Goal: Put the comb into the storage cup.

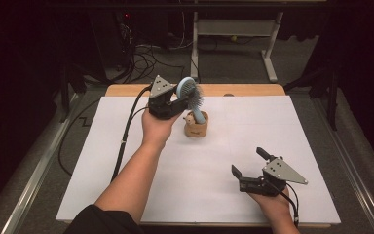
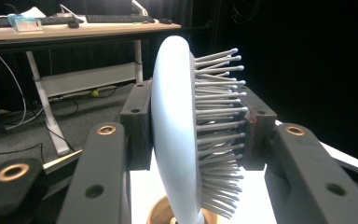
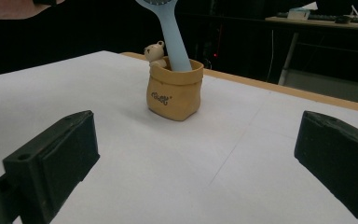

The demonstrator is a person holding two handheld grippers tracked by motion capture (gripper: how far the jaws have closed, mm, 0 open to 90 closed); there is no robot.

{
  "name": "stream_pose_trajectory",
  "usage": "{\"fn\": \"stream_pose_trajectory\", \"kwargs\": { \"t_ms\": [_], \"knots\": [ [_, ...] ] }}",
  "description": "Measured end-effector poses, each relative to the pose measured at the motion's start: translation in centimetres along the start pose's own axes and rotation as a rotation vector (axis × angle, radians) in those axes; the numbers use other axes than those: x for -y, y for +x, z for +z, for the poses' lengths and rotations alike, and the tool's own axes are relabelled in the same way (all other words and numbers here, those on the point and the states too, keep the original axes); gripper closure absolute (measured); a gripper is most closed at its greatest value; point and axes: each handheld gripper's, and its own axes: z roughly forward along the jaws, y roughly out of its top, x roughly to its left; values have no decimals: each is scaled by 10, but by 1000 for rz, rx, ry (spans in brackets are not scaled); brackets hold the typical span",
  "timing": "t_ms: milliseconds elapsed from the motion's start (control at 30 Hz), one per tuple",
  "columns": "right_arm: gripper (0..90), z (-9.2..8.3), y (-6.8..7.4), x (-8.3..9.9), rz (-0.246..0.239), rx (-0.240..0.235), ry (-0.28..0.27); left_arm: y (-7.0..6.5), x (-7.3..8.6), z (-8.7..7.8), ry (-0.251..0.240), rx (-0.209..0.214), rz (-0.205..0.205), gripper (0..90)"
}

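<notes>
in the high view, a pale blue hairbrush (image 1: 191,95) stands tilted, its oval head up and its grey bristles facing right, its handle going down into a small tan pot (image 1: 196,127) that sits on the white table (image 1: 185,195) a little left of centre, towards the far side. a small bear figure (image 1: 190,118) peeks over the pot's left rim. the left gripper (image 1: 182,103) reaches in from the left at the level of the brush head, its jaws closed on that head; the left hand (image 1: 157,127) cups the gripper from below, forearm rising from the near edge. the right gripper (image 1: 248,163) rests low over the near right part of the table, well apart from the pot, jaws spread wide with nothing between them, held by the right hand (image 1: 272,202).

in the left gripper view, the hairbrush (image 2: 175,135) is seen edge-on: a smooth blue back on the left, grey ball-tipped pins sticking out right. one black pad presses the back and the other meets the pin tips, so the brush is clamped. the pot (image 2: 161,215) shows just below.

in the right gripper view, the pot (image 3: 174,89) looks like a soft rolled-top sack with a small dark print on its front, the bear figure (image 3: 154,52) at its far left rim and the hairbrush (image 3: 173,39) handle leaning out of it. the two black jaws stand far apart at the near edges, empty.
</notes>
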Motion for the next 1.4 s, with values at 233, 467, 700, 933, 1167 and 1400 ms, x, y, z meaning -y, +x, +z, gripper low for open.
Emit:
{"fn": "stream_pose_trajectory", "kwargs": {
  "t_ms": [233,467,700,933,1167,1400],
  "knots": [
    [0,-1,0,0,-1,1,-2,-4,4,4,16,2,13,563],
    [0,0,0,0,-3,1,-1,-2,13,9,31,-6,2,562],
    [0,0,0,0,-4,1,-1,0,19,12,41,-4,-9,562],
    [0,0,0,0,-5,2,0,-1,21,16,46,-11,-14,559],
    [0,0,1,0,-8,1,-2,-2,21,17,46,-11,-11,554],
    [0,0,1,-1,-11,0,-4,0,22,18,43,-12,-13,532]
  ]
}}
